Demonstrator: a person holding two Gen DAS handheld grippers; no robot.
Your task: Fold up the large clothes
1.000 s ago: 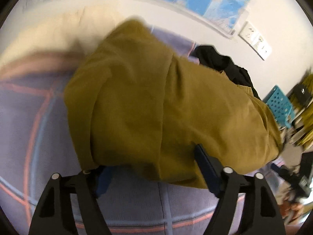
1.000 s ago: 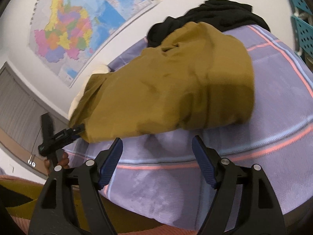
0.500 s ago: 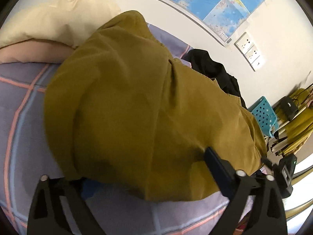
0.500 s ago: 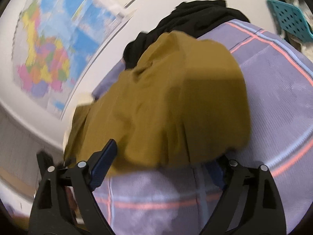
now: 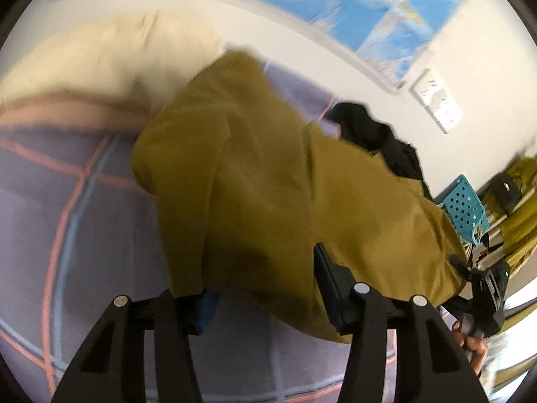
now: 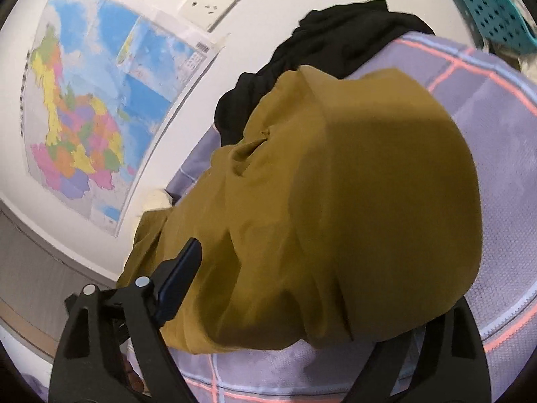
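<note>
Since a second ago the right gripper (image 6: 302, 288) has pushed in around the mustard garment's (image 6: 352, 201) near edge on the plaid bedsheet (image 6: 496, 107). Both it and the left gripper (image 5: 265, 285) gape wide, straddling cloth unpinched. Each should probably pinch a single layer evenly.

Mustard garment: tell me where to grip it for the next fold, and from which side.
Grip the mustard garment at its near edge, probably one corner per gripper, coming in low from the near side. That edge lies loose over the purple plaid sheet, and the left gripper and right gripper already straddle it, jaws open.
</note>
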